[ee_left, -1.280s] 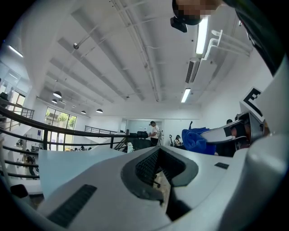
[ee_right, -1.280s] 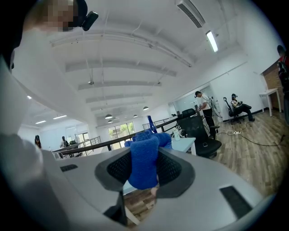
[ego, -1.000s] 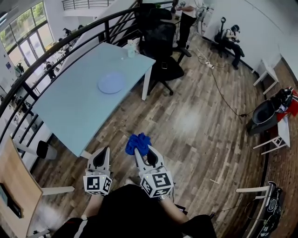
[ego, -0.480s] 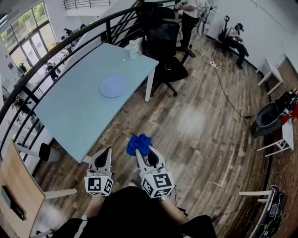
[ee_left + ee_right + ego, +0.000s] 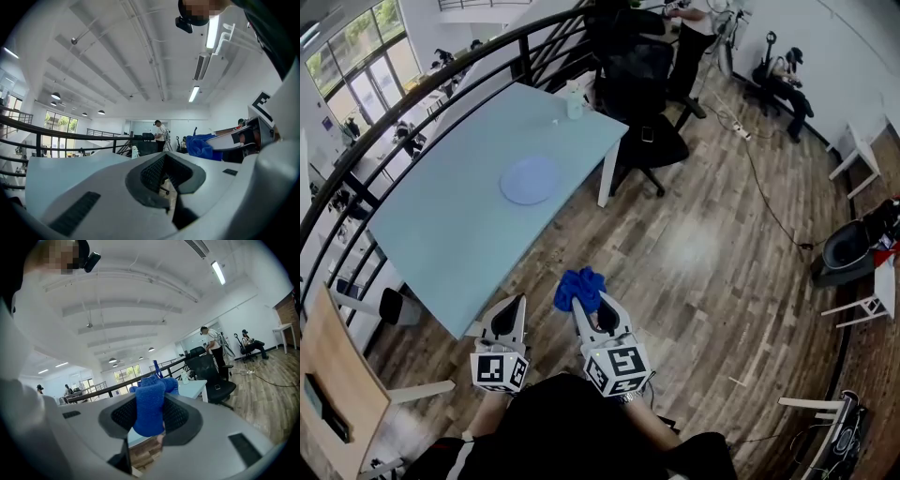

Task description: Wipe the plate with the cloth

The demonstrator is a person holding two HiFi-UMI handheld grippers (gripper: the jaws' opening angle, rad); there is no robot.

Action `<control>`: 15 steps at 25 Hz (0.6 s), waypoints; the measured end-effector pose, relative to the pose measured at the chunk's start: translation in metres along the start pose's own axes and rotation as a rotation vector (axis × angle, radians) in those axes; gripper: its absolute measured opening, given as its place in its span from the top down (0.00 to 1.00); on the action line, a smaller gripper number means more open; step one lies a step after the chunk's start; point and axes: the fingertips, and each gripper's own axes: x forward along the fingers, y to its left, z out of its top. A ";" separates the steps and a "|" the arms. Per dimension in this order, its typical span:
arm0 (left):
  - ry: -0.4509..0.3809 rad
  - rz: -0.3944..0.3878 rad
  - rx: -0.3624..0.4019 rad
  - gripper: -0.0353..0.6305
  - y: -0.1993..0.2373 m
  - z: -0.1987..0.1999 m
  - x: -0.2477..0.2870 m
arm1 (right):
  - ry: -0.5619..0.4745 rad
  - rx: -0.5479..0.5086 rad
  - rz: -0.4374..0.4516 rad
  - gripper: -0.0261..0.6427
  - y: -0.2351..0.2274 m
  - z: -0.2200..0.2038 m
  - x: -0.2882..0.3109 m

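A pale blue plate [image 5: 530, 180] lies on the light blue table [image 5: 450, 234], well ahead of both grippers. My right gripper [image 5: 583, 309] is shut on a bunched blue cloth [image 5: 578, 288], held above the wooden floor short of the table's near corner. In the right gripper view the cloth [image 5: 151, 404] is pinched between the two jaws and sticks up past them. My left gripper [image 5: 508, 315] hovers beside it, close to the table's near corner, jaws shut with nothing between them [image 5: 164, 176]. The cloth [image 5: 200, 145] also shows at the right of the left gripper view.
A black office chair [image 5: 642, 103] stands by the table's far right end. A small white bottle [image 5: 574, 101] sits near the table's far edge. A black railing [image 5: 441, 84] runs behind the table. A wooden chair [image 5: 337, 366] is at lower left. People stand and sit far off.
The view has drifted slightly, so table and plate sit a little lower and more to the right. Both grippers hold their pose with the cloth still gripped.
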 end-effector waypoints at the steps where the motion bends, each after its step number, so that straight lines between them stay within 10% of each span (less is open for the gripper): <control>1: 0.001 0.004 0.002 0.95 0.001 0.000 0.006 | 0.003 0.001 0.002 0.78 -0.005 0.002 0.005; 15: -0.010 0.082 0.016 0.95 -0.014 0.013 0.100 | 0.000 -0.002 0.072 0.78 -0.082 0.050 0.066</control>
